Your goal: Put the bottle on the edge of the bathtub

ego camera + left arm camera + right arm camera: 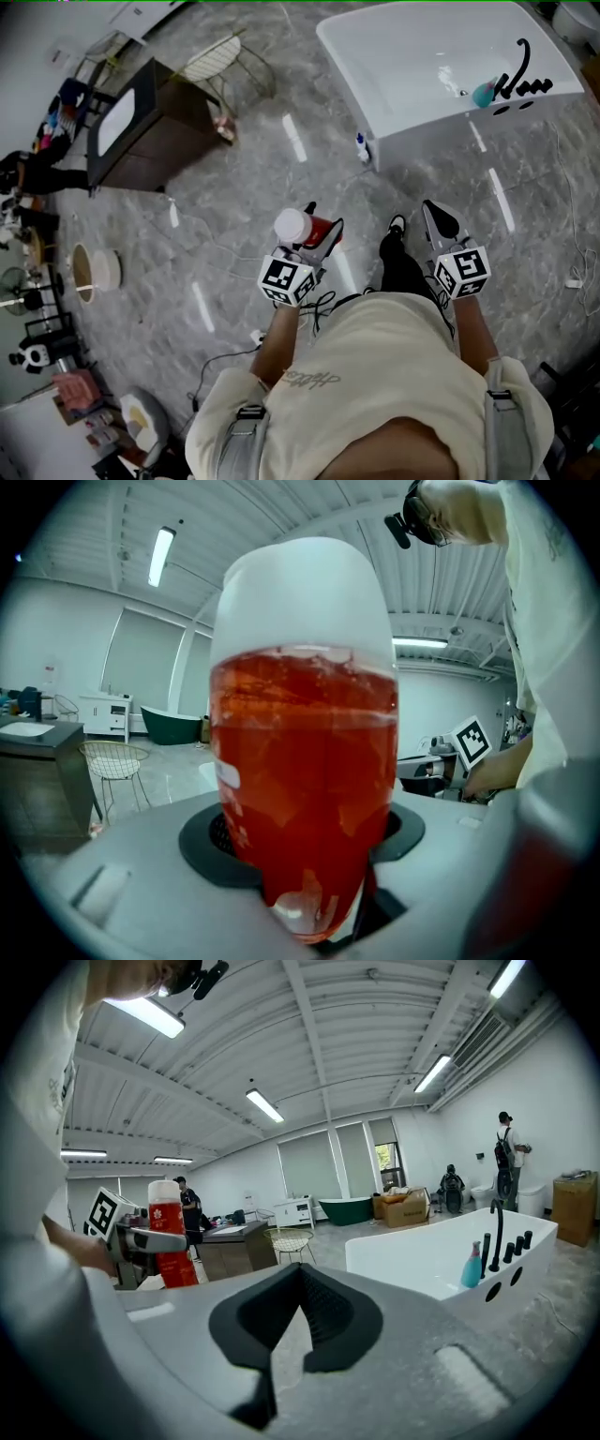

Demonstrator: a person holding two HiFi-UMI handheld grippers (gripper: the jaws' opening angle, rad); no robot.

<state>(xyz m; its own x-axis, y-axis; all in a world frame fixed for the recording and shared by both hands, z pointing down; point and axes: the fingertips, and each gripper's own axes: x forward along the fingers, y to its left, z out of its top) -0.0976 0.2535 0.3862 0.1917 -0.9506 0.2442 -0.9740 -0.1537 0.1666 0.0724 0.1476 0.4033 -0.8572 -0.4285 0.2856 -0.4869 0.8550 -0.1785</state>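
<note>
Left hand-held gripper (315,244) gripped the red bottle (305,761) upright between its jaws, while the right hand-held gripper (300,1302) was closed and empty. The bathtub (422,131) lay ahead and to the right. The bottle probably needed level carriage and a flat landing on the rim before release.

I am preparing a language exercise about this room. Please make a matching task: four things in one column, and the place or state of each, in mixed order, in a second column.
Things:
1. red bottle
2. teal bottle
3. wire chair
4. right tool

Places or states:
A. shut, nothing in it
B. on the edge of the bathtub, by the black tap
C. held in the left tool
D. on the floor beside the dark cabinet

Pairs: 1-C, 2-B, 3-D, 4-A
</note>
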